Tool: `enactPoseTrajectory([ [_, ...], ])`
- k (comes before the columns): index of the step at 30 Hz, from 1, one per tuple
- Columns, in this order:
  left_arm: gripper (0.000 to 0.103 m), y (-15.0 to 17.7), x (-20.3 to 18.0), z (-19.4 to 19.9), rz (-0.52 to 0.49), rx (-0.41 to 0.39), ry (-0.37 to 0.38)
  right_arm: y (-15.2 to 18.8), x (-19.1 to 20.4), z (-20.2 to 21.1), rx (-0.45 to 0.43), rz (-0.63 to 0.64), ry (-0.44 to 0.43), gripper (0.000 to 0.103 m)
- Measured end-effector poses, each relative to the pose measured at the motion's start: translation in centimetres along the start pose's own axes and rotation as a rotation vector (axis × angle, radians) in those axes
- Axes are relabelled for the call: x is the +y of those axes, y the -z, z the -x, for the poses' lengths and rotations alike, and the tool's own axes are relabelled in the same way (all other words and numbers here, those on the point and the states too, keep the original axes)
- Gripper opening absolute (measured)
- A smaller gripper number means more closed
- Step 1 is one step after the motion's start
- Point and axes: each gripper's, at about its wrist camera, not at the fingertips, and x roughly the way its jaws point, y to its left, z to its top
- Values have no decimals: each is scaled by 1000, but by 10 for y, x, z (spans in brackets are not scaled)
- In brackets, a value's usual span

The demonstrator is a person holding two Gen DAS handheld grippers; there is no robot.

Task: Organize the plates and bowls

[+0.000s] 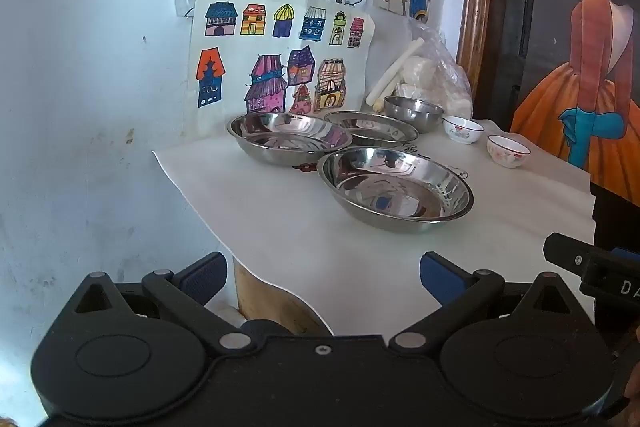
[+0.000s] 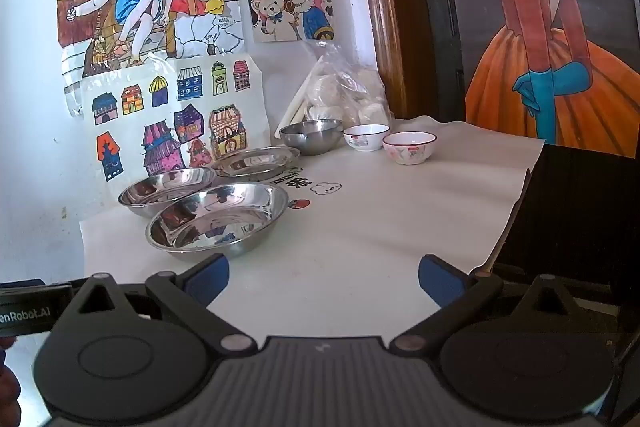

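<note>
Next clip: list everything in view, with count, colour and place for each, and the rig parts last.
steel plates: three, silver, clustered at the table's left.
steel bowl: one, silver, at the back by the bag.
ceramic bowls: two, white with red rims, right of the steel bowl.
plastic bag: one, clear, white lumps inside, back corner.
table cover: one, white.
drawings: several, coloured, on the wall.
left gripper: black with blue pads, open, empty.
right gripper: same, open, empty.
</note>
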Motion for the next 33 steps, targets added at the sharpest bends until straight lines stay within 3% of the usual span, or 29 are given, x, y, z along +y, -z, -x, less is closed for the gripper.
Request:
enactPoseTrajectory([
  [33,102,1,3,-1,-13,-3,2,0,-2,1,4,-4,-1,103],
])
